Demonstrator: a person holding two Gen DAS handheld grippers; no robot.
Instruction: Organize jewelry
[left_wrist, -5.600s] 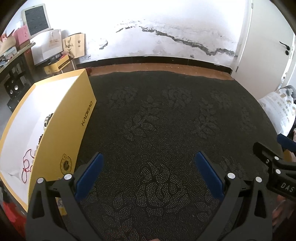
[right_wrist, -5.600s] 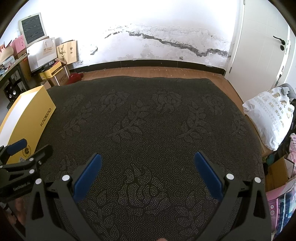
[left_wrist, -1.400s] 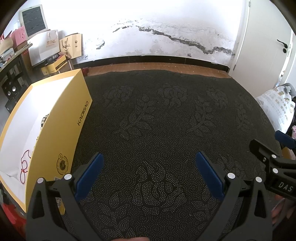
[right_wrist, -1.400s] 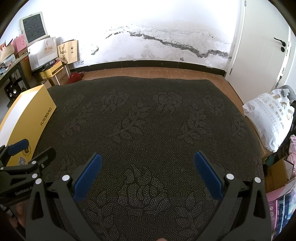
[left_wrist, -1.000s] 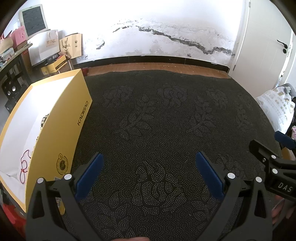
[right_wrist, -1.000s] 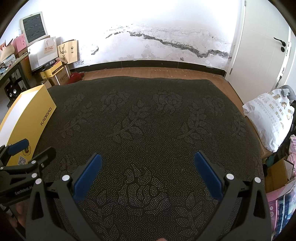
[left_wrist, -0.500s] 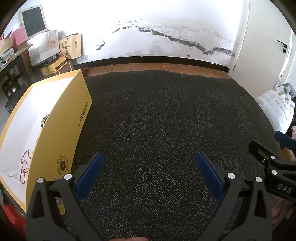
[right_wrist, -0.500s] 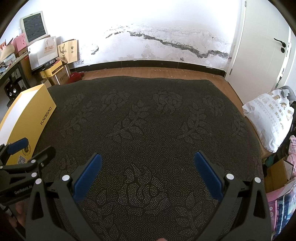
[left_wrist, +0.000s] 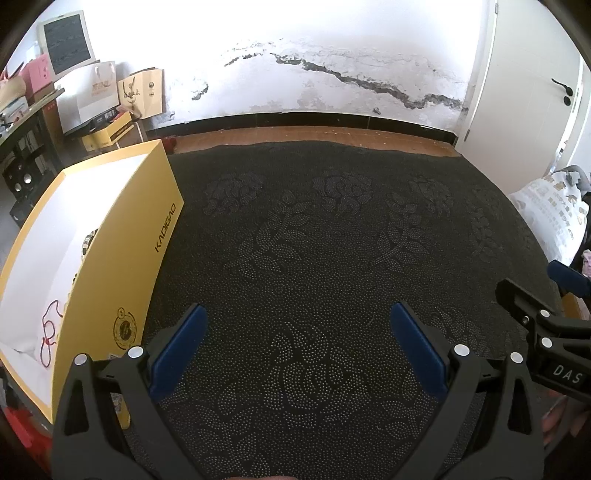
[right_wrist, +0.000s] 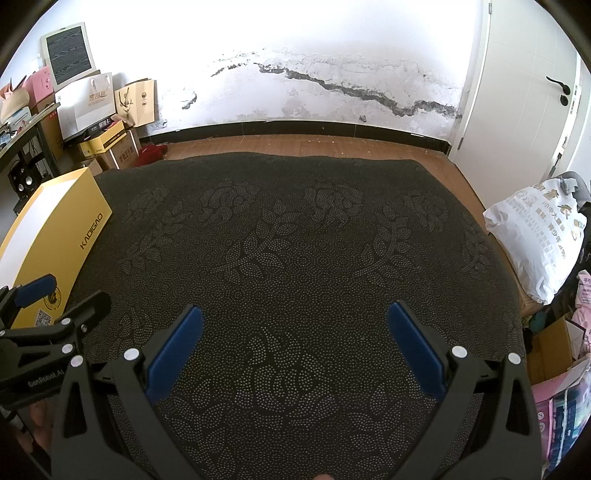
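An open yellow box (left_wrist: 122, 243) with a white inside stands at the left edge of the dark patterned cloth (left_wrist: 314, 240). Inside it lie a red cord necklace (left_wrist: 47, 332) and a beaded bracelet (left_wrist: 88, 242), partly hidden by the box wall. My left gripper (left_wrist: 299, 317) hovers open over the cloth, right of the box, with nothing between its blue pads. My right gripper (right_wrist: 295, 317) is open too and holds nothing; its side shows at the right of the left wrist view. The same box (right_wrist: 51, 243) sits far left in the right wrist view.
A white printed bag (right_wrist: 535, 236) lies off the cloth's right edge, with cartons (right_wrist: 550, 354) below it. Paper bags and boxes (right_wrist: 107, 110) are stacked by the cracked wall at the back left. A white door (right_wrist: 524, 92) is at the right.
Nothing of note; both grippers have stayed open over the cloth, with only a slight drift of the left wrist view since 5.6 s ago.
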